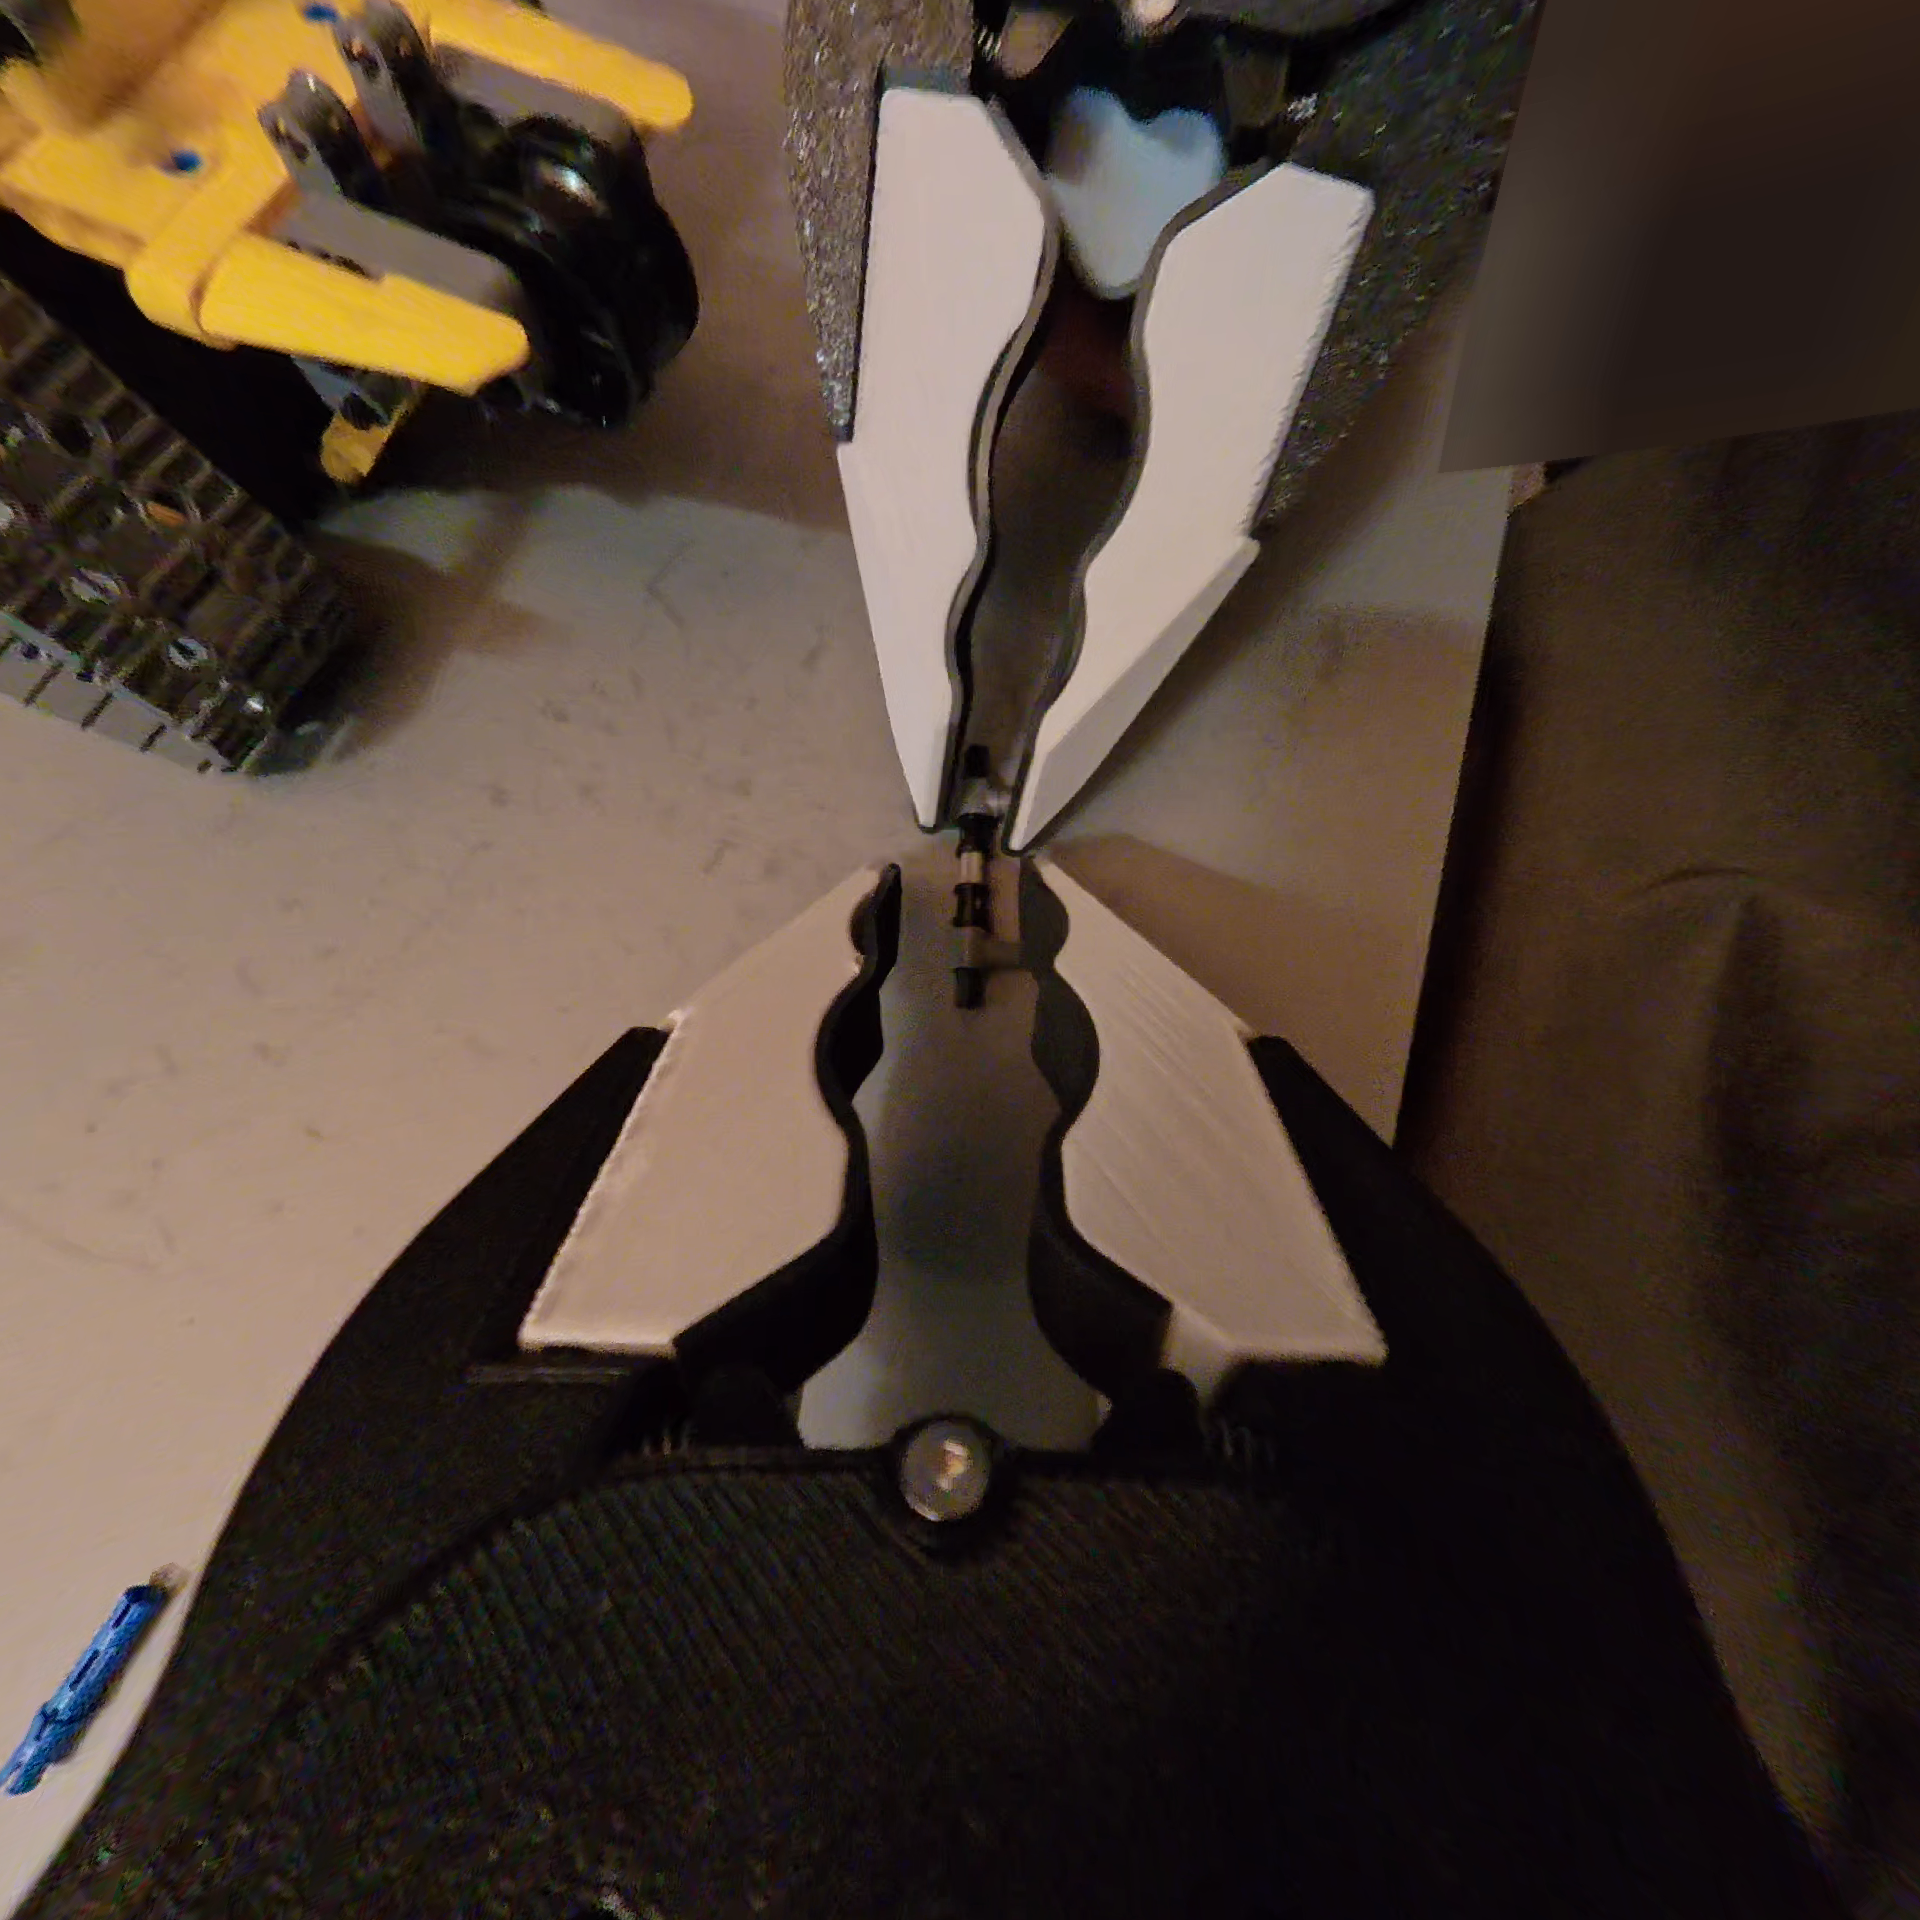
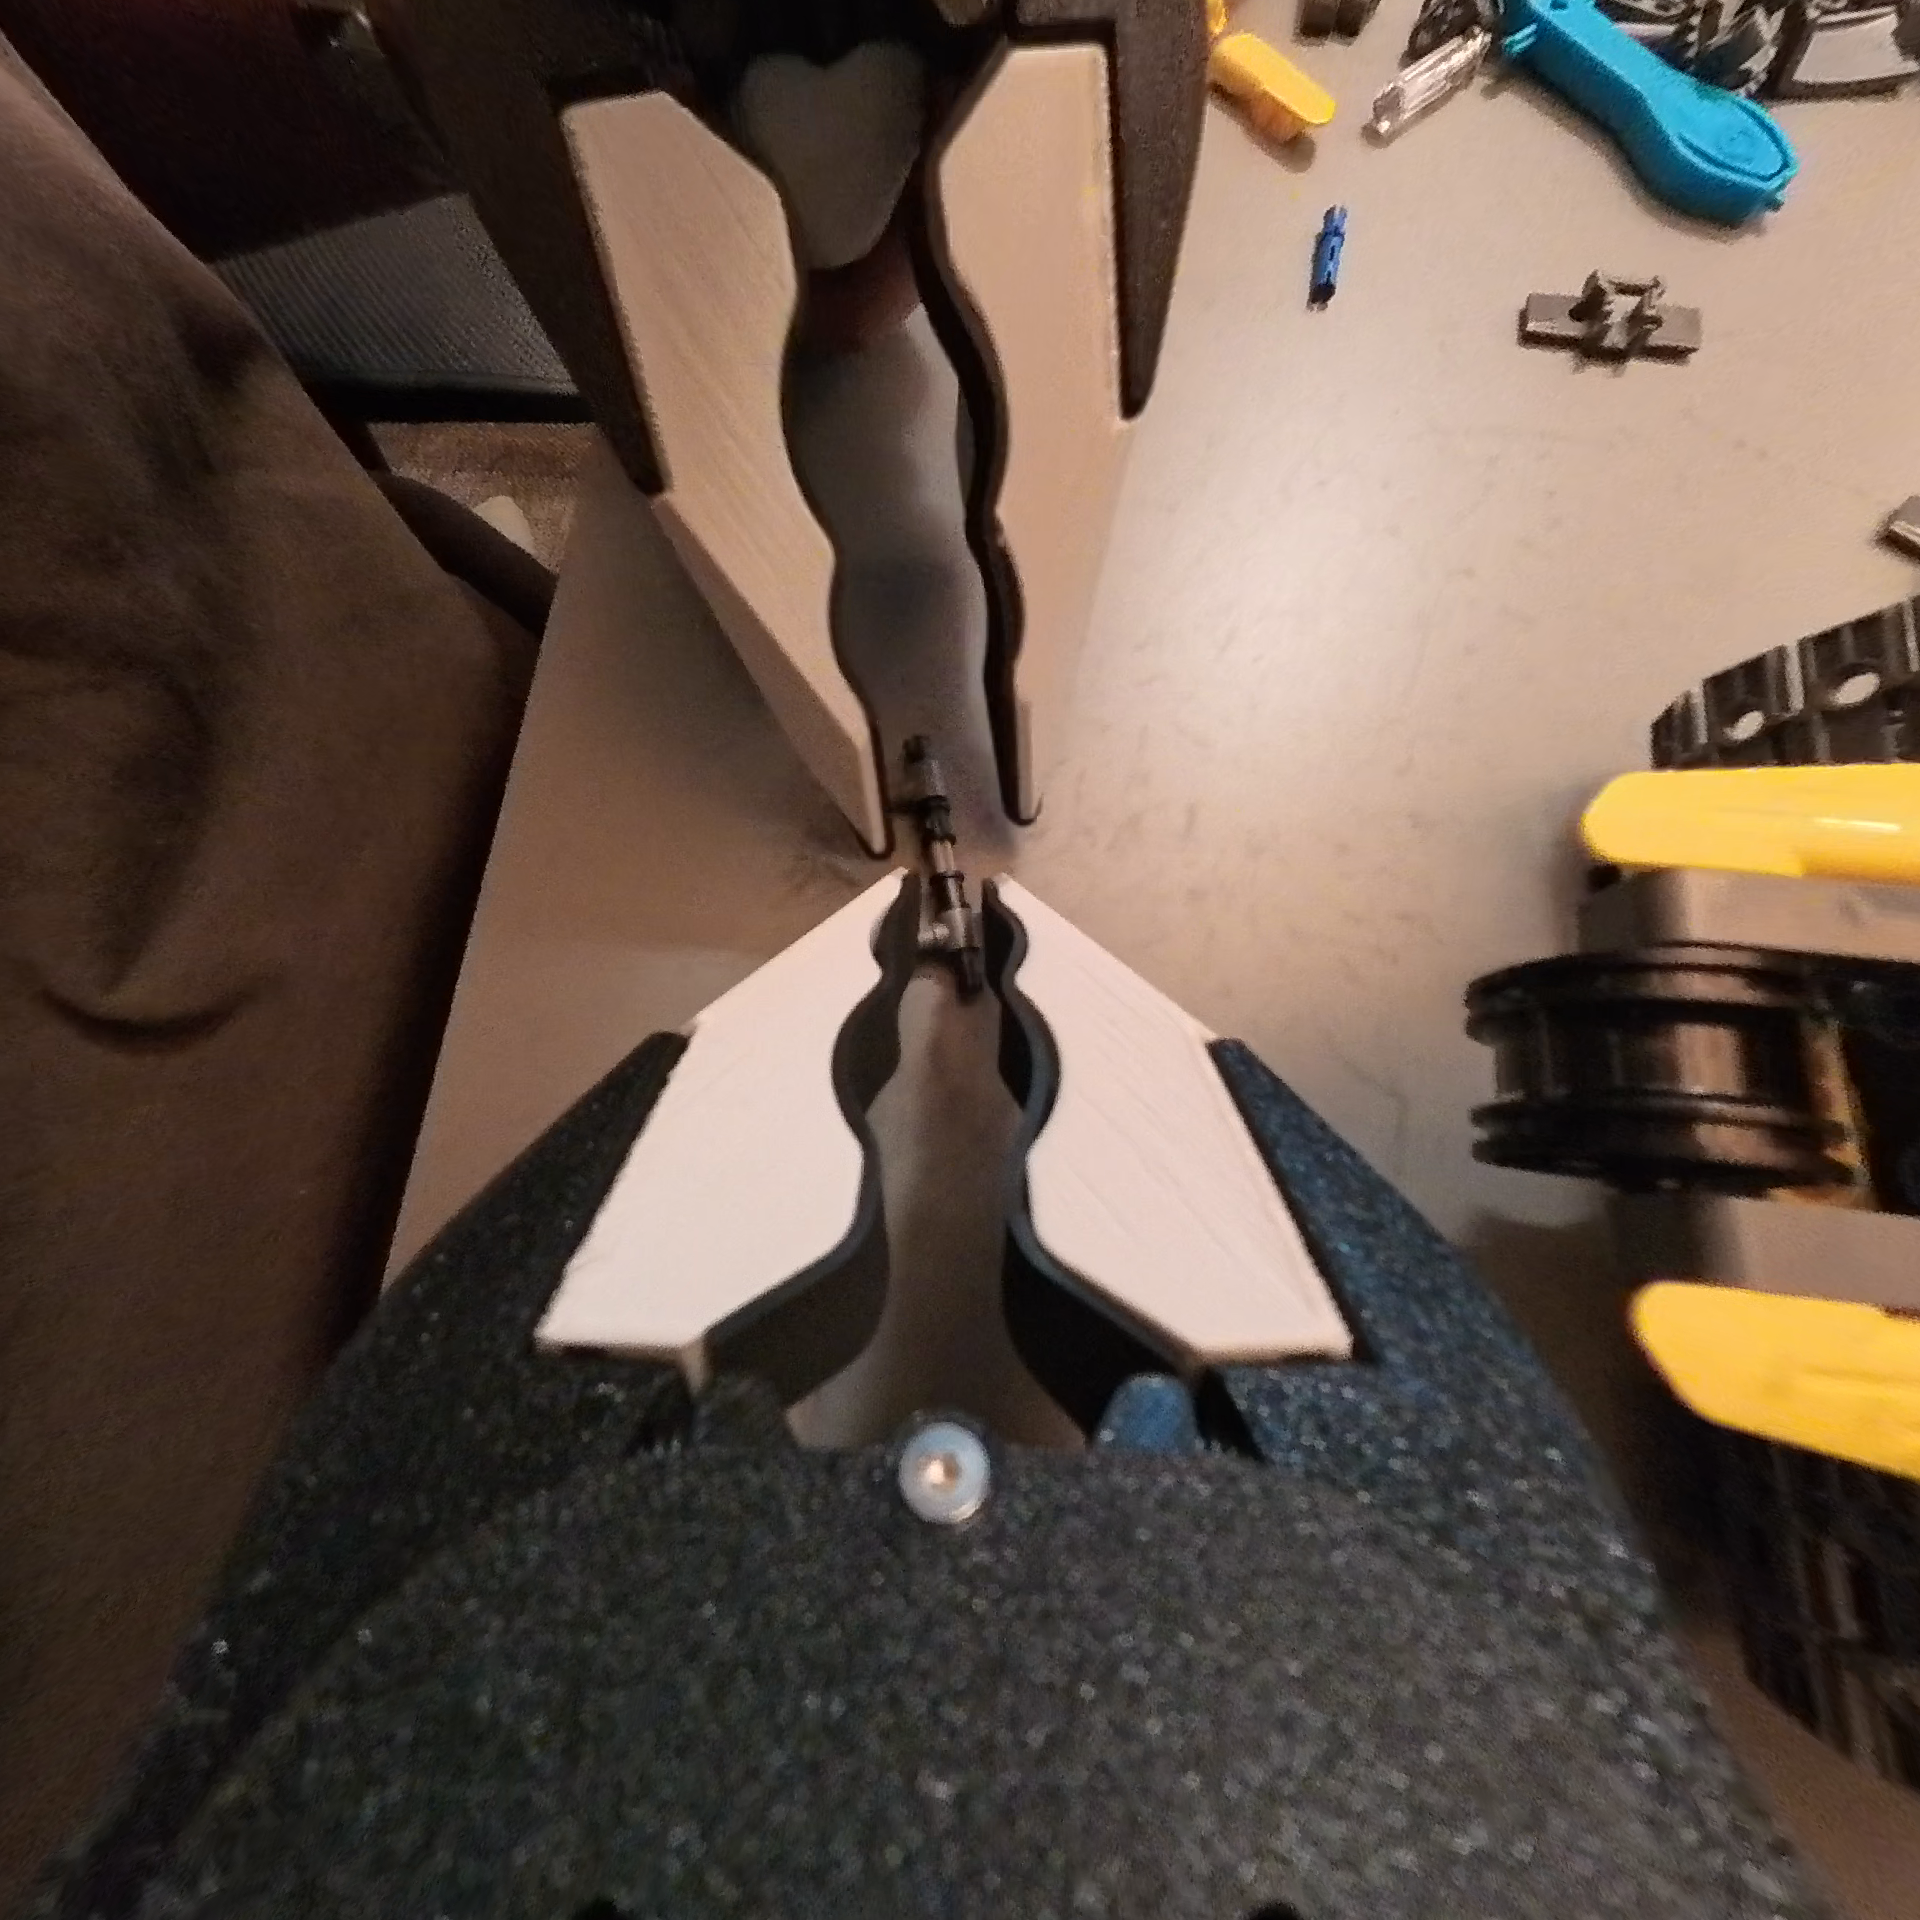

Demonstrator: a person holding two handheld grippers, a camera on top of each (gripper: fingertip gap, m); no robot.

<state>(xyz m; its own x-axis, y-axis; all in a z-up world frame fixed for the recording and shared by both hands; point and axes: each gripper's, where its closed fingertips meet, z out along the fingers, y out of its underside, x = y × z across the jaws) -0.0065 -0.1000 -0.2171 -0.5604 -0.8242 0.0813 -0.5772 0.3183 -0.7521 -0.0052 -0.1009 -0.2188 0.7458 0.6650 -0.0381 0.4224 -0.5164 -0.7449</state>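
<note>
A small black and grey pin piece (image 2: 940,914) is pinched at the fingertips of my right gripper (image 2: 945,888), which is shut on it. My left gripper (image 1: 956,878) faces the right one tip to tip, just above the pale table (image 1: 468,935). Its jaws are narrowly open around the free end of the pin piece (image 1: 971,930), which lies close to one finger (image 1: 1122,1091). The right gripper (image 1: 971,826) comes in from the top of the left wrist view. The left gripper (image 2: 951,826) comes in from the top of the right wrist view.
A yellow and black toy-brick vehicle (image 1: 343,229) with a black wheel (image 2: 1652,1070) and tread (image 1: 135,582) stands beside the grippers. Loose parts lie on the table: a blue tool (image 2: 1662,135), a blue pin (image 2: 1328,255), a grey piece (image 2: 1610,322). Dark cloth (image 1: 1683,1039) lies past the table edge. The tips of both grippers are at nearly the same place.
</note>
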